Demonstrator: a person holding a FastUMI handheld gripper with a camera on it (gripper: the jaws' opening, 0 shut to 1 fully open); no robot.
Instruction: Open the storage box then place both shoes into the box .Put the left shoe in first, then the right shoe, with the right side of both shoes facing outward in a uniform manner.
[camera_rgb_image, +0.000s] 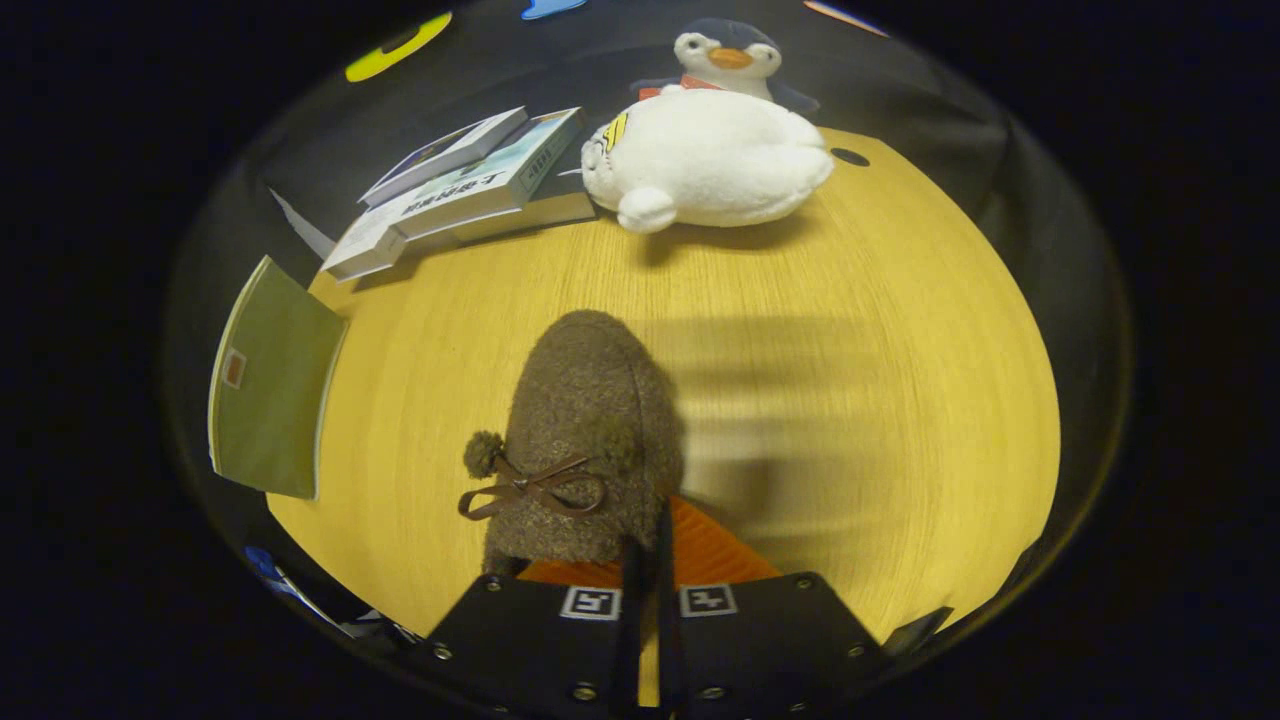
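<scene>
A brown fuzzy shoe (585, 420) with a brown bow and a pompom on top points away from me, toe toward the far side of the wooden table (880, 400). Its orange lining (710, 555) shows at the heel opening, right at my fingers. My gripper (648, 560) is shut, with both black fingers (632, 575) pressed close together on the shoe's heel rim. The shoe seems lifted off the table, and its blurred shadow lies to the right of it.
A white plush penguin (710, 150) lies at the far side of the table. A stack of books (470, 185) sits to its left. A green booklet (270, 385) overhangs the table's left edge. A small dark hole (850, 157) marks the far right corner.
</scene>
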